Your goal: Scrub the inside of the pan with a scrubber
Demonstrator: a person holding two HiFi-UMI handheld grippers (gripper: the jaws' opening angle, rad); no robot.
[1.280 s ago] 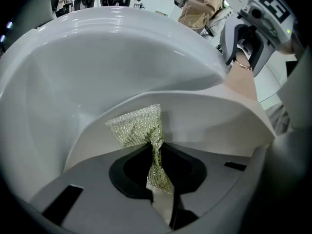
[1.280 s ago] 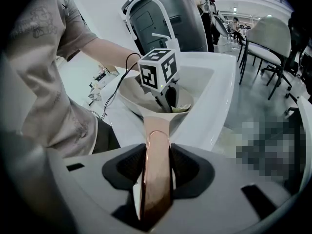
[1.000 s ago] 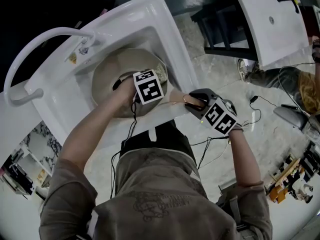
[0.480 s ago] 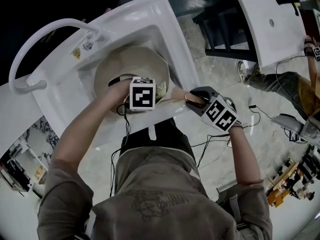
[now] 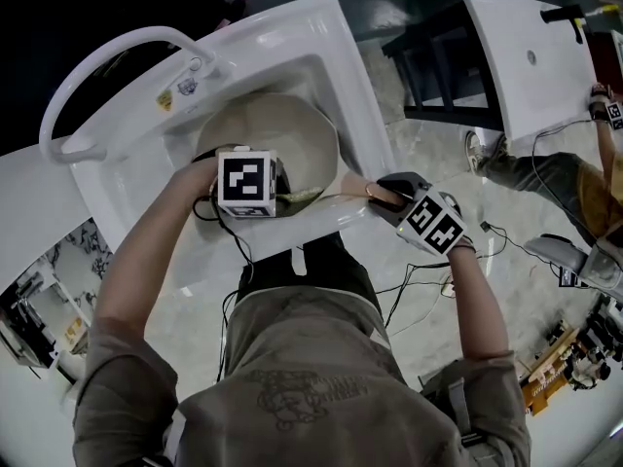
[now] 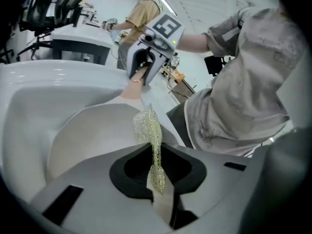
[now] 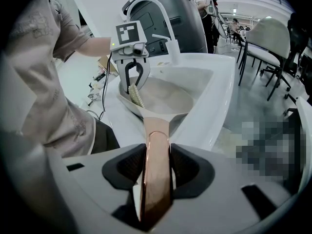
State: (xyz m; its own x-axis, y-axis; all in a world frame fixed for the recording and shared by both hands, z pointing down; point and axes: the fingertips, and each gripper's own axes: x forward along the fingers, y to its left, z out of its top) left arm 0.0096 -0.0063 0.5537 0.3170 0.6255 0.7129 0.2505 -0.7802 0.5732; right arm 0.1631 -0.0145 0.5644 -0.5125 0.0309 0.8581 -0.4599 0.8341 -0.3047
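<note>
A cream-coloured pan (image 5: 277,129) lies in the white sink (image 5: 321,37). Its copper handle (image 5: 362,191) sticks out over the sink's near rim, and my right gripper (image 5: 378,194) is shut on it; in the right gripper view the handle (image 7: 156,165) runs straight between the jaws. My left gripper (image 5: 284,195) is shut on a yellow-green mesh scrubber (image 5: 304,196) and hangs over the pan's near rim. In the left gripper view the scrubber (image 6: 150,135) dangles from the jaws above the pan (image 6: 87,135). The right gripper view shows the left gripper (image 7: 133,89) and scrubber (image 7: 137,98) just above the pan (image 7: 163,97).
An arched white faucet (image 5: 107,52) rises at the sink's far left. A black stand (image 5: 438,56) carrying a second white basin (image 5: 526,47) is at the right. Cables (image 5: 419,280) trail on the floor. Other people and chairs (image 7: 265,43) are farther off.
My left gripper has lifted out of the pan's middle and drawn back toward the near rim, with the scrubber still in it. The right gripper has kept still on the handle.
</note>
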